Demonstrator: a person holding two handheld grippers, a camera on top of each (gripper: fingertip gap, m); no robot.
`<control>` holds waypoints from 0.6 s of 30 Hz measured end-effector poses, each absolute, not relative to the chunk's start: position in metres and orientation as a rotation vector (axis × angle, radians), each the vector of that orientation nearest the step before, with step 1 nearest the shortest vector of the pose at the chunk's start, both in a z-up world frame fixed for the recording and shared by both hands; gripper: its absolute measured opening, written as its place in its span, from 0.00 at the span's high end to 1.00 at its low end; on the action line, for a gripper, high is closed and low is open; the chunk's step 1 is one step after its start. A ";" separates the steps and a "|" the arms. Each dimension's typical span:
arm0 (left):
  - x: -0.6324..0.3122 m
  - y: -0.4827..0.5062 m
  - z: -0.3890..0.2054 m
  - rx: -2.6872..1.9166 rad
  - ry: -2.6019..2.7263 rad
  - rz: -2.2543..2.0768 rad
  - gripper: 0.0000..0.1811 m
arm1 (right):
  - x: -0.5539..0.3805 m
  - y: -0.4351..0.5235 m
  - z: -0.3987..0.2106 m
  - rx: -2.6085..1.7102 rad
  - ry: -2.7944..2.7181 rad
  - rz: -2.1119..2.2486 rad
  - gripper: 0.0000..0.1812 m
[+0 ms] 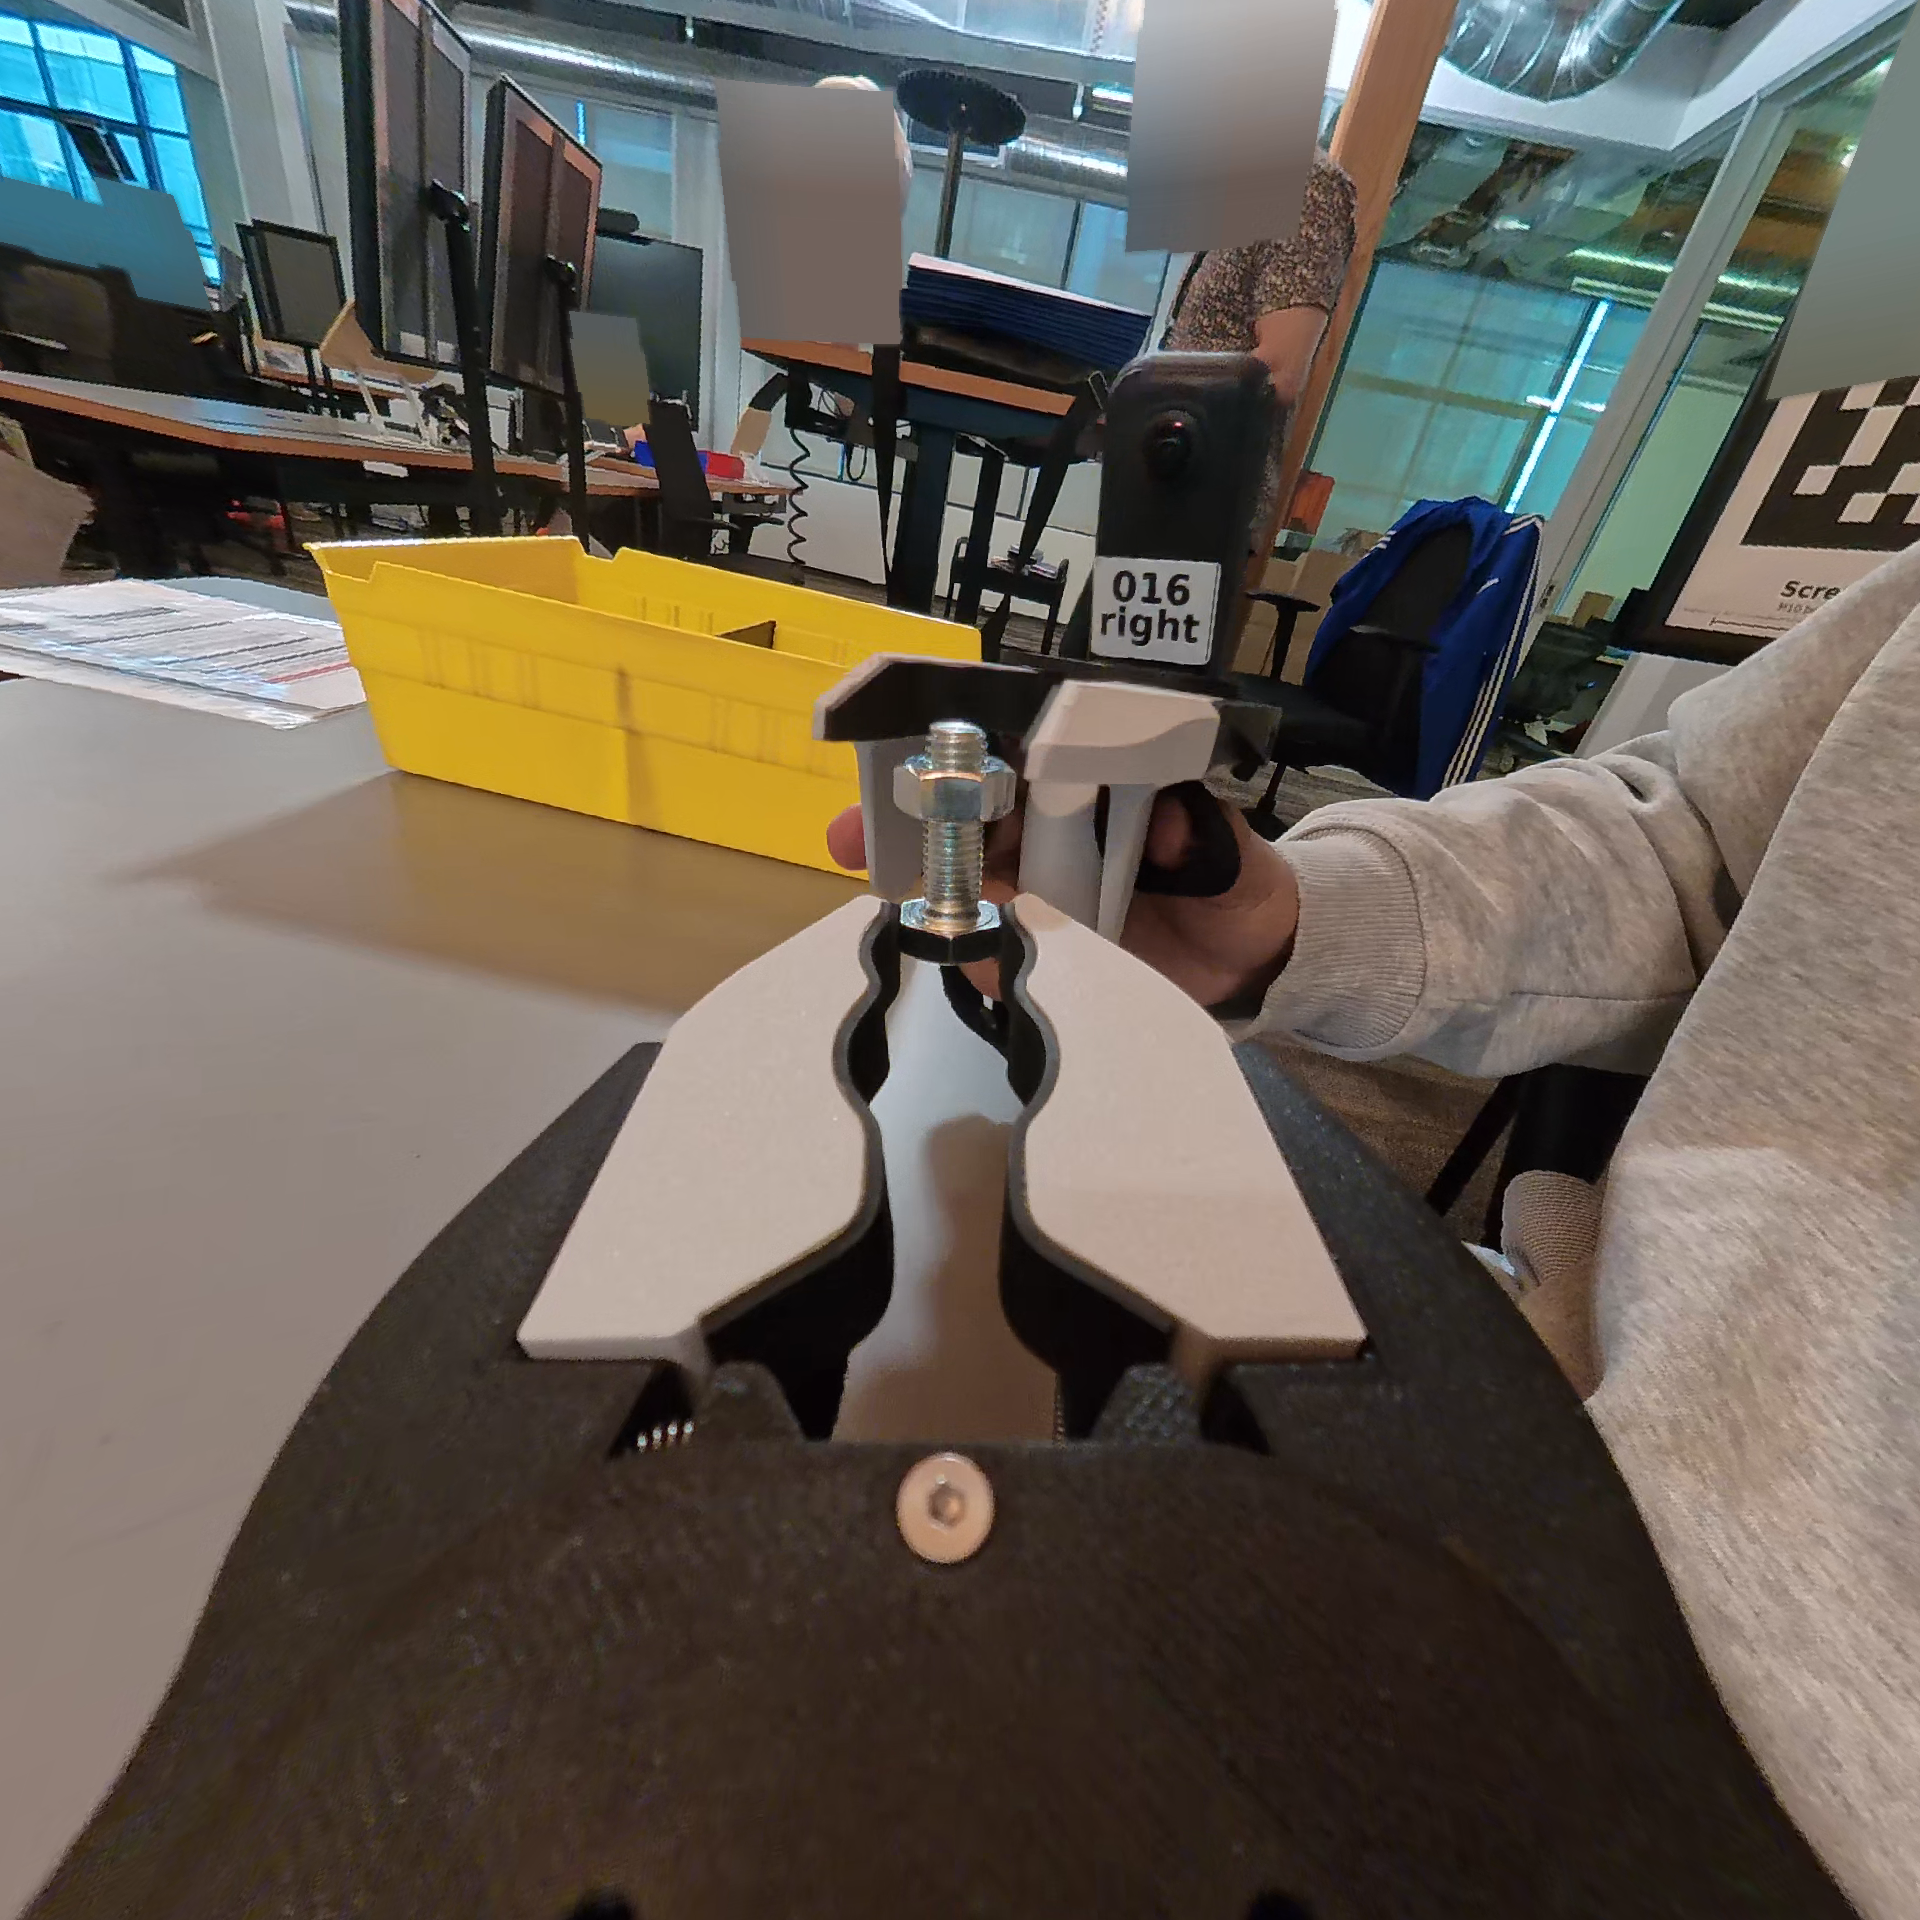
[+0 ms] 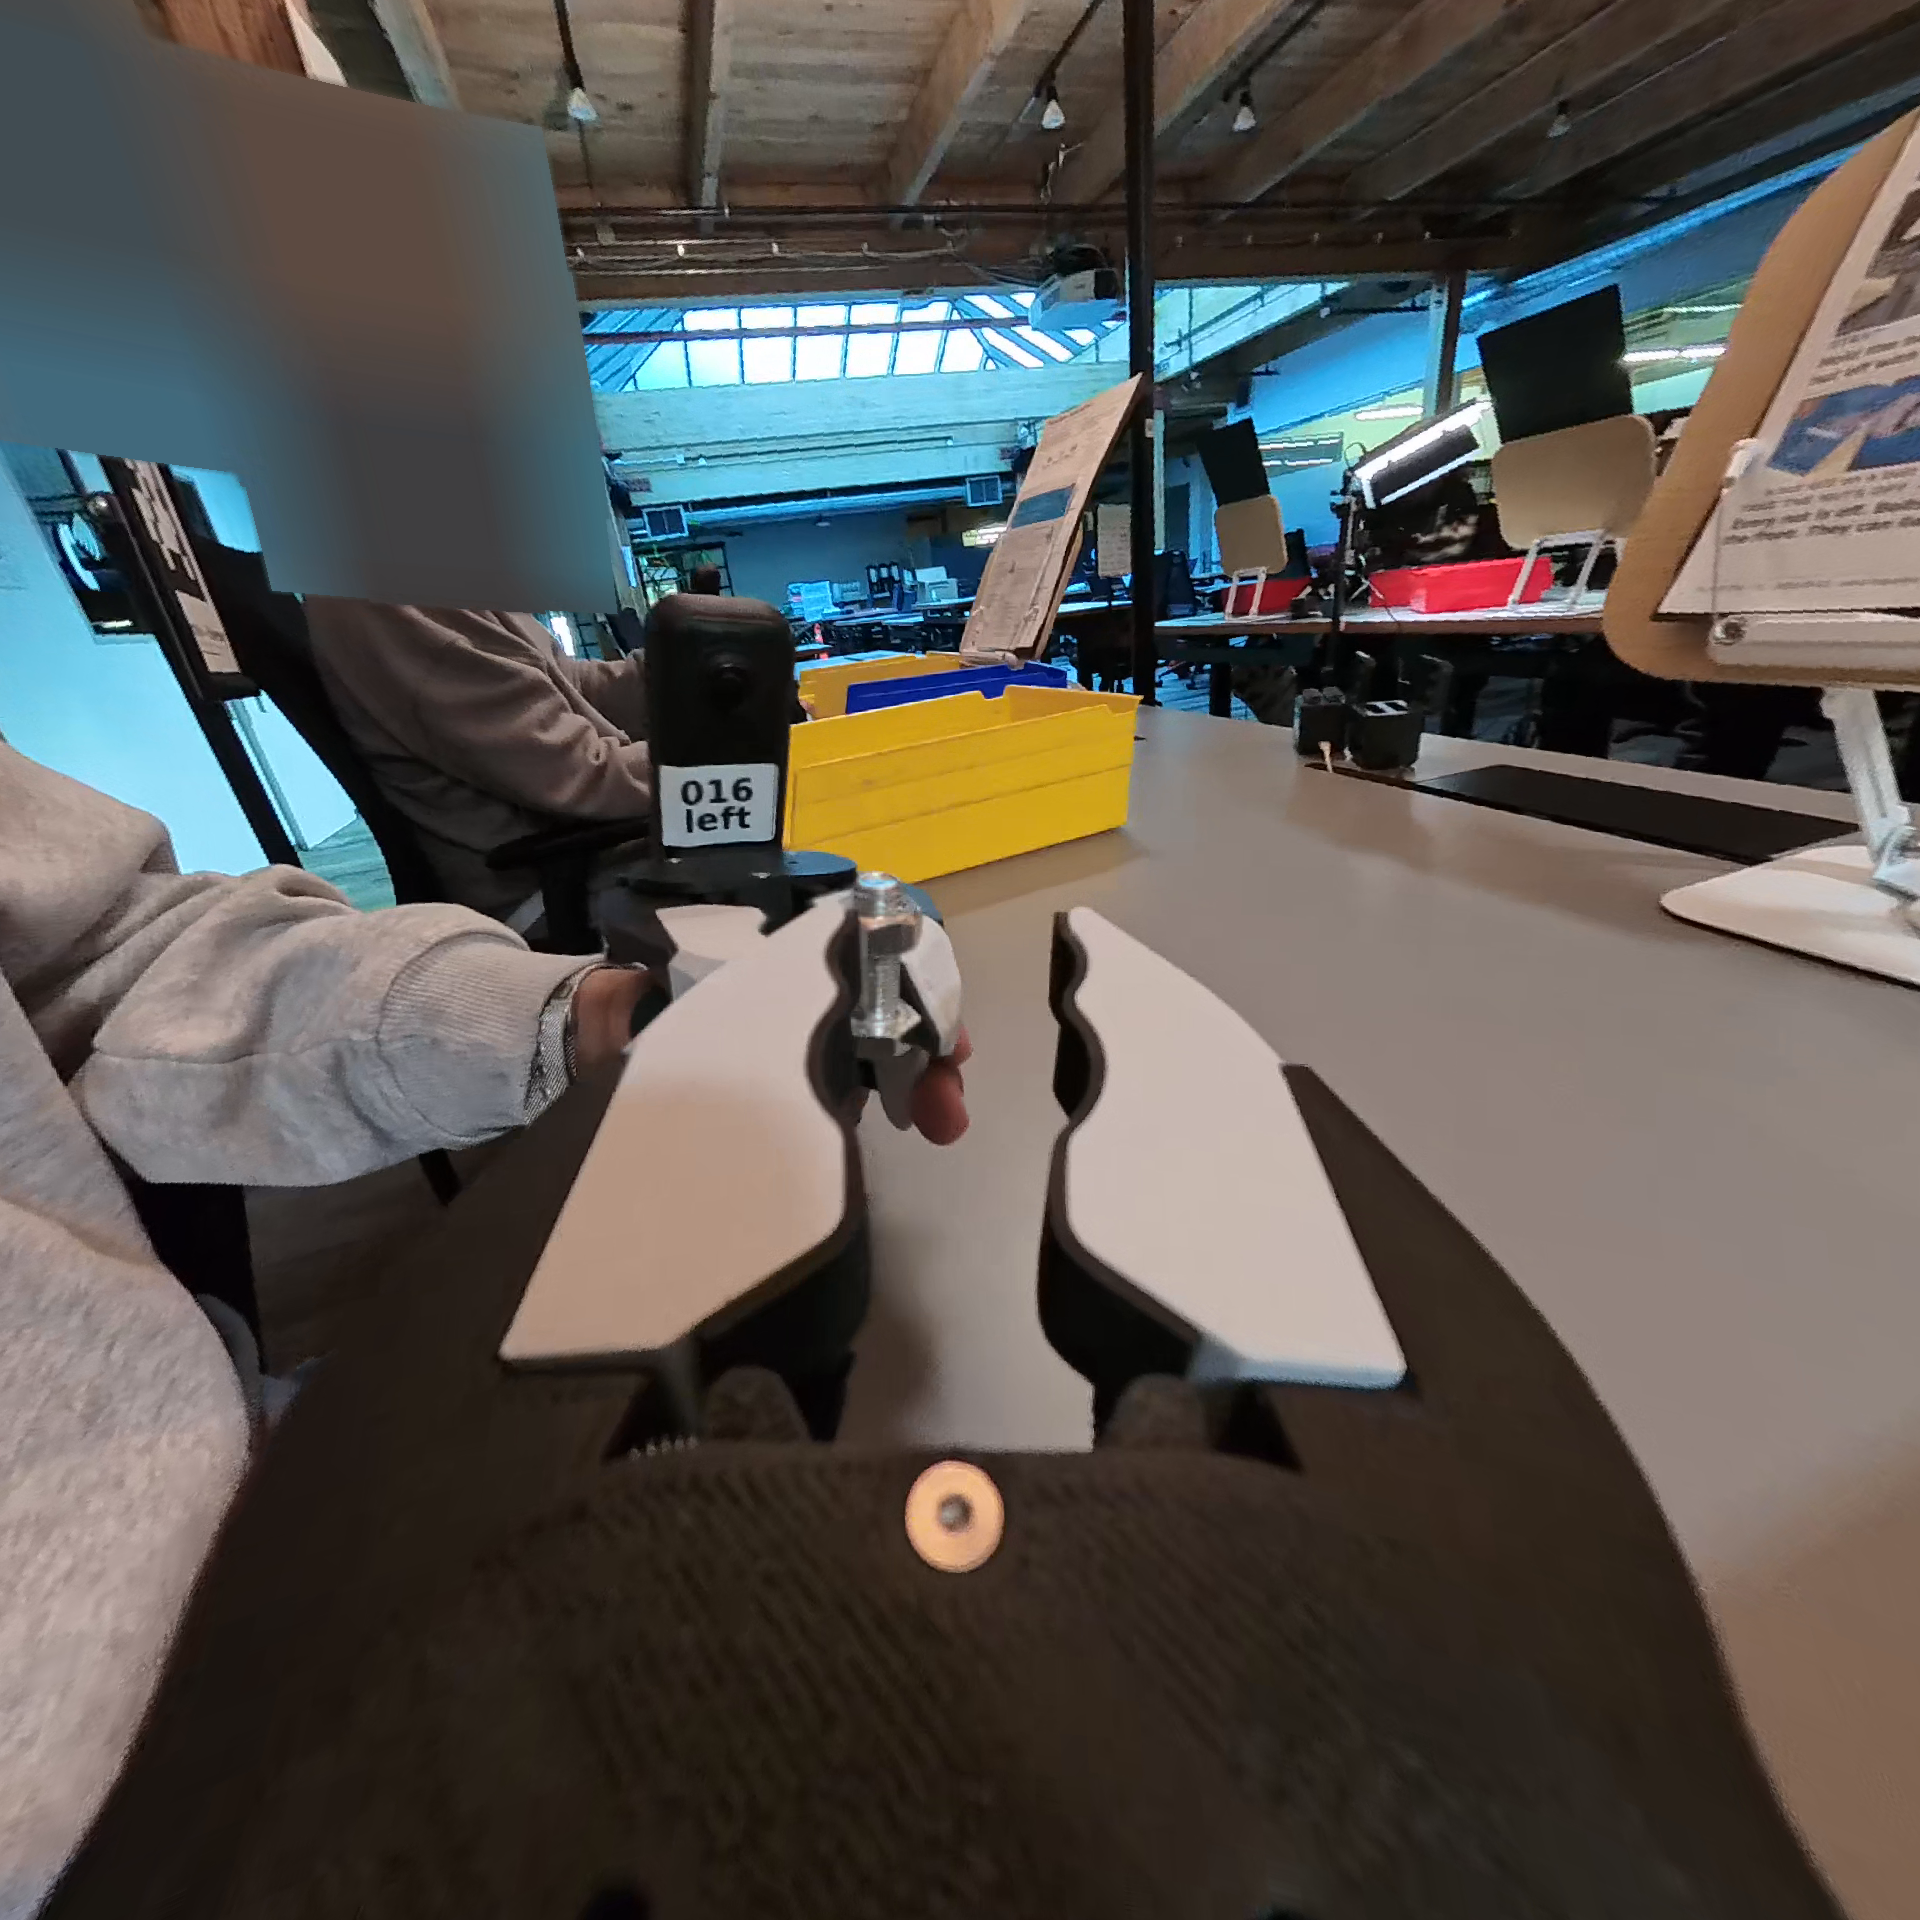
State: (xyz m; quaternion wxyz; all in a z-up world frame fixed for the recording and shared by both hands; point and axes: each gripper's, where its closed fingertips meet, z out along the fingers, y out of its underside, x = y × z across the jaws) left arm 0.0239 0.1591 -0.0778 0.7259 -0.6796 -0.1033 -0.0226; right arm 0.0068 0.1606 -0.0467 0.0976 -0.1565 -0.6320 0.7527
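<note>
My left gripper (image 1: 948,925) has its jaws pinching the head end of a zinc-plated bolt (image 1: 948,831), which stands upright with its threaded tip up. A hex nut (image 1: 954,792) sits on the thread near the top, with a gap of bare thread below it. My right gripper (image 2: 951,997) has its jaws spread; in the left wrist view its fingers (image 1: 1081,790) stand beside the nut, and I cannot tell whether one touches it. Both tools hover above the grey table (image 1: 260,1039), and a yellow bin (image 1: 623,707) sits well behind them.

I judge the hold thin: only the fingertips clamp the bolt's head, so a sideways nudge from the right fingers could tilt or twist it loose, and it would drop and roll on the table. A hand (image 1: 1216,914) in a grey sleeve grips the right tool.
</note>
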 end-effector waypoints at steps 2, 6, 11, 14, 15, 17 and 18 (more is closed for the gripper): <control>0.024 0.160 -0.079 -1.506 -0.223 -0.046 0.90 | 0.010 0.157 -0.048 -0.438 -1.893 2.206 0.80; 0.025 0.160 -0.079 -1.506 -0.220 -0.047 0.90 | 0.014 0.150 -0.051 -0.397 -1.921 2.170 0.80; 0.023 0.158 -0.077 -1.490 -0.231 -0.052 0.90 | 0.010 0.152 -0.054 -0.428 -1.923 2.144 0.80; 0.022 0.157 -0.075 -1.480 -0.238 -0.054 0.90 | 0.003 0.158 -0.053 -0.493 -1.895 2.158 0.81; 0.022 0.157 -0.075 -1.481 -0.238 -0.055 0.90 | 0.000 0.160 -0.053 -0.516 -1.885 2.157 0.82; 0.022 0.157 -0.076 -1.483 -0.236 -0.056 0.90 | 0.000 0.163 -0.051 -0.525 -1.874 2.175 0.82; 0.023 0.158 -0.076 -1.485 -0.234 -0.056 0.90 | 0.001 0.163 -0.050 -0.521 -1.875 2.186 0.81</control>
